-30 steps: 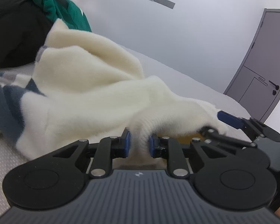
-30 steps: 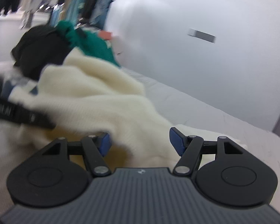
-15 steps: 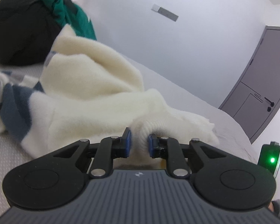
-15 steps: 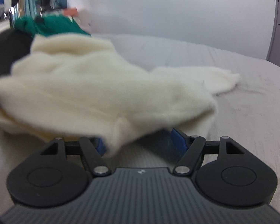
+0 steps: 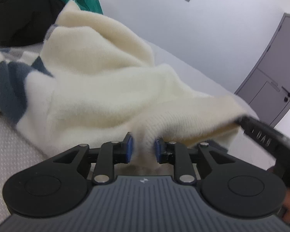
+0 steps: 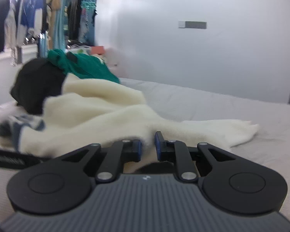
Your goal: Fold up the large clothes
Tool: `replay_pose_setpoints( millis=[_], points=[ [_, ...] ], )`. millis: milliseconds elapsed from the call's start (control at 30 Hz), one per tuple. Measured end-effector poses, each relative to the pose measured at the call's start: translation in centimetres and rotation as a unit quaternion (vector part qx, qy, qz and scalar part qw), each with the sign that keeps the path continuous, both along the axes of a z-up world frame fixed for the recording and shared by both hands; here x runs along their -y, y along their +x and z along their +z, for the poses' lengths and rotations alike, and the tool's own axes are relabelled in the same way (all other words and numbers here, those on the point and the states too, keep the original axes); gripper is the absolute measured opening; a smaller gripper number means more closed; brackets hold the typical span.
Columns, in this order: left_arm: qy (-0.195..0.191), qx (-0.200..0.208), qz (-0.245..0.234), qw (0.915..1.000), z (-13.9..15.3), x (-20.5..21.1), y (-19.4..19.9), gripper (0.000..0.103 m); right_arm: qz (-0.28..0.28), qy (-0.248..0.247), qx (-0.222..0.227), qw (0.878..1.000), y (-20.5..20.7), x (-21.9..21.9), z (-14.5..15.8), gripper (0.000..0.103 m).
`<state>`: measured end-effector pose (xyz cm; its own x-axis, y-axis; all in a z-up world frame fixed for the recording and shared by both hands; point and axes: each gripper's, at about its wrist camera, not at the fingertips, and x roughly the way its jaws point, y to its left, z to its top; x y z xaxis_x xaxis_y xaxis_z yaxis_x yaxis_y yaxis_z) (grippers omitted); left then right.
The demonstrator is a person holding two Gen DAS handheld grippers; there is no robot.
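Observation:
A fluffy cream sweater (image 5: 110, 89) with blue-grey stripes lies crumpled on the pale bed (image 5: 13, 147). My left gripper (image 5: 143, 148) has the ribbed hem bunched between its blue pads, which press on it while the jaws are opening a little. In the right wrist view the sweater (image 6: 110, 112) spreads across the bed, one flap reaching right. My right gripper (image 6: 147, 147) is closing, with a fold of the cream fabric pinched between its pads. The right gripper's black body (image 5: 264, 135) shows beside the hem in the left wrist view.
A black garment (image 6: 36, 83) and a green one (image 6: 83, 65) are piled behind the sweater. Hanging clothes (image 6: 29, 19) fill the back left. A grey door (image 5: 276, 71) stands at the right, and bare bed sheet (image 6: 232, 112) extends right of the sweater.
The right gripper's jaws went from wide apart to closed on a fold of the sweater, and it now sits close beside the left gripper. The left gripper still holds the hem.

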<state>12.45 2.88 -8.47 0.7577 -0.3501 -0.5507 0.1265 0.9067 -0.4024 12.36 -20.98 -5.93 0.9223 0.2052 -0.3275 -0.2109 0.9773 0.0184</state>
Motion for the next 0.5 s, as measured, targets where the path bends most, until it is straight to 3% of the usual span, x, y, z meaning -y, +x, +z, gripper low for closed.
replay_pose_setpoints(
  millis=[67, 133, 233, 367, 500],
  points=[
    [0.018, 0.0, -0.006, 0.9998, -0.1, 0.7, -0.3, 0.039, 0.012, 0.013, -0.002, 1.0, 0.0, -0.1, 0.4, 0.015],
    [0.042, 0.007, -0.016, 0.9989, -0.2, 1.5, -0.8, 0.055, 0.024, 0.022, 0.004, 0.999, -0.5, -0.1, 0.7, 0.015],
    [0.096, 0.035, -0.025, 0.9945, 0.0, 3.7, -1.7, 0.069, 0.047, 0.038, 0.01, 0.998, -1.2, 0.2, 1.3, 0.015],
    [0.163, 0.085, -0.024, 0.9828, -0.1, 6.7, -2.8, 0.072, 0.062, 0.05, 0.008, 0.997, -1.6, 0.0, 1.5, 0.015],
    [0.192, 0.132, 0.015, 0.9723, -0.1, 8.2, -3.6, 0.076, 0.059, 0.069, 0.002, 0.996, -1.7, 0.6, 1.6, 0.015]
  ],
)
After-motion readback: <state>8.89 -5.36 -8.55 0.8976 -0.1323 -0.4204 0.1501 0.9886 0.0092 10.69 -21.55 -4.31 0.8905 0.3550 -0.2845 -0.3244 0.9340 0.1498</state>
